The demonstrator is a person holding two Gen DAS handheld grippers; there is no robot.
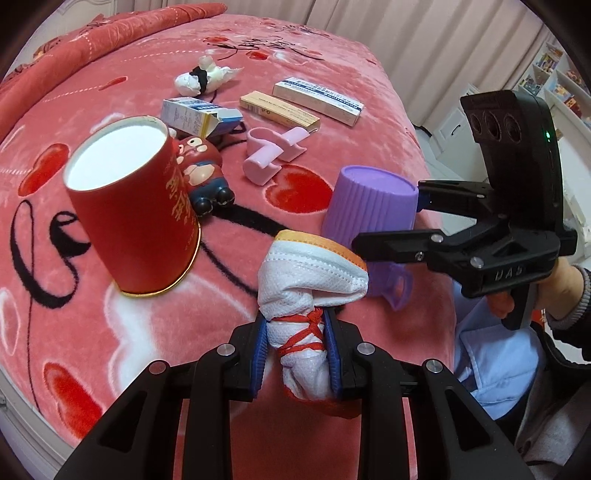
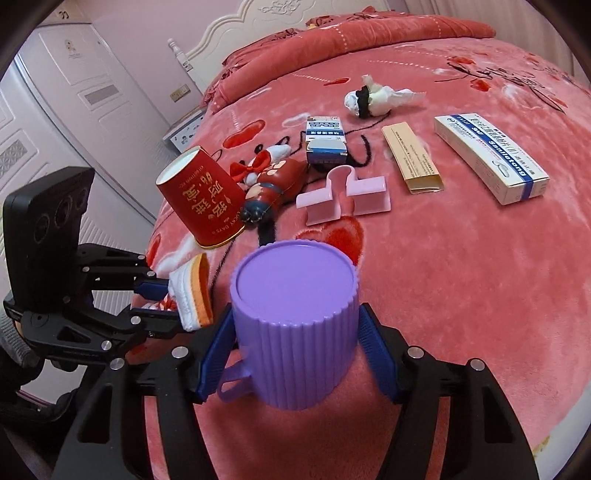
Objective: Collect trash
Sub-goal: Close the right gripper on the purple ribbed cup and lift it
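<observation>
White rolled mask (image 1: 308,295) pinched btwn left tongs (image 1: 297,354), purple cup (image 2: 295,328) clamped in right tongs (image 2: 295,354)

Left hand-held gripper (image 1: 297,343) clamped nearly closed, right hand-held gripper (image 2: 295,328) clamped wider, side by side.

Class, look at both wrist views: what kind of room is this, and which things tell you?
Most likely a bedroom. The objects lie on a bed covered by a pink heart-patterned blanket, a white carved headboard stands behind it, and a panelled door is beside the bed.
</observation>
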